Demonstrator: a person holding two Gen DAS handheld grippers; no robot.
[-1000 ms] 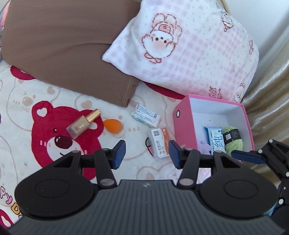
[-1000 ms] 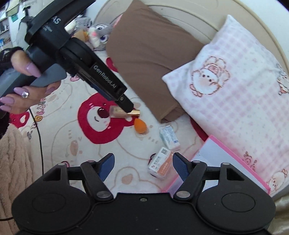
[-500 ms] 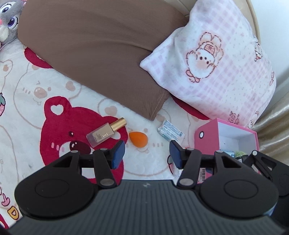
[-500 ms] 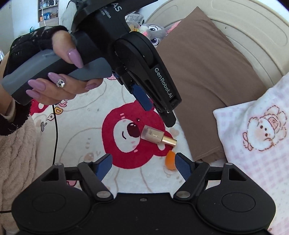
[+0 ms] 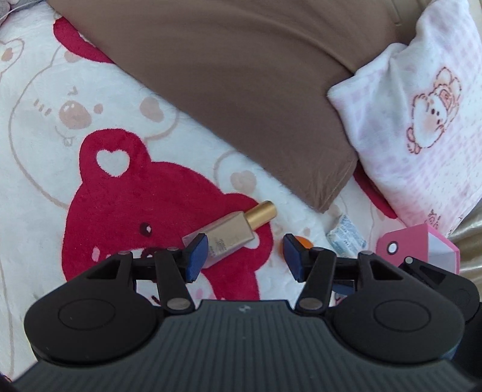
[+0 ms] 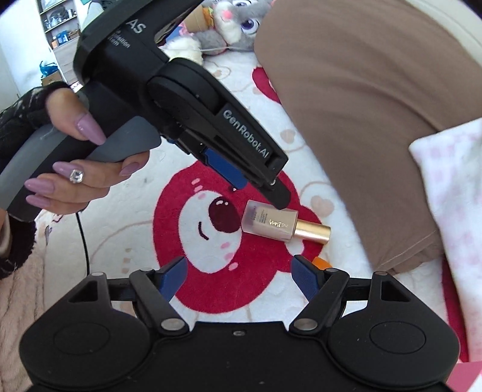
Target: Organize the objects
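Note:
A beige foundation bottle (image 5: 232, 233) with a gold cap lies on the red bear blanket; it also shows in the right wrist view (image 6: 277, 224). My left gripper (image 5: 242, 259) is open and empty, just above the bottle, its left pad over the bottle's base. It shows from the side in the right wrist view (image 6: 259, 184). An orange sponge (image 5: 302, 242) lies half hidden behind the right pad. My right gripper (image 6: 238, 279) is open and empty, back from the bottle. The pink box (image 5: 421, 247) is at the right.
A brown pillow (image 5: 241, 84) and a pink checked pillow (image 5: 421, 120) lie behind the objects. A small white and blue packet (image 5: 346, 236) lies between sponge and box. A grey plush toy (image 6: 235, 24) sits at the far end of the bed.
My left gripper has moved left and down from the box toward the foundation bottle. The right gripper has swung left and followed; the box has nearly left its view.

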